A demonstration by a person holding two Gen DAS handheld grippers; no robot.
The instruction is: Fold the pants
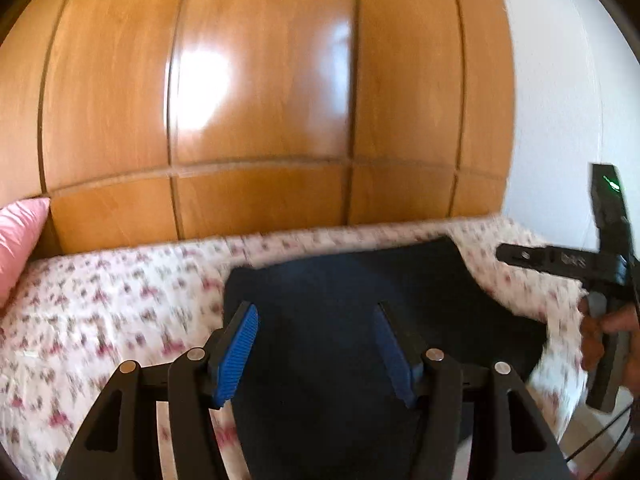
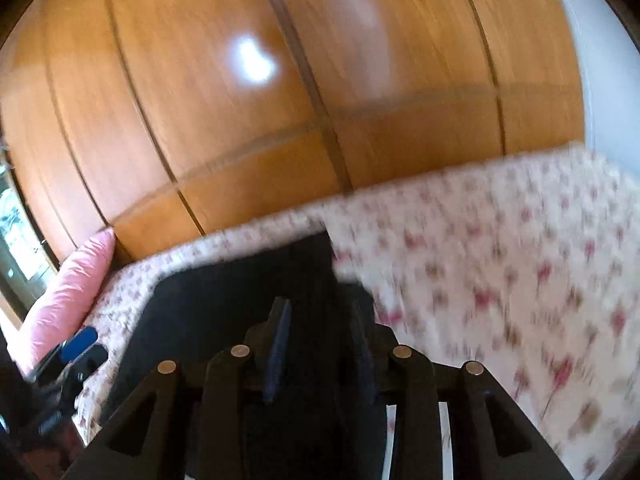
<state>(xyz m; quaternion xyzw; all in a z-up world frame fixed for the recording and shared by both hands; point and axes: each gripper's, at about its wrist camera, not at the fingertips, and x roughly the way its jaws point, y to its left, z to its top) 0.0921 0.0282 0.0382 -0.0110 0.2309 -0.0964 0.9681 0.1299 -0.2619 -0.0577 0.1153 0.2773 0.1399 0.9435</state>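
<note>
Dark navy pants lie folded on a floral bedsheet. My left gripper is open with blue pads above the near part of the pants, holding nothing. My right gripper is open over the pants in the right wrist view, its pads dark and blurred. The right gripper's body and the hand holding it show at the right edge of the left wrist view. The left gripper shows at the lower left of the right wrist view.
A wooden wardrobe stands right behind the bed. A pink pillow lies at the left end of the bed and also shows in the right wrist view. A white wall is at the right. Both views are motion-blurred.
</note>
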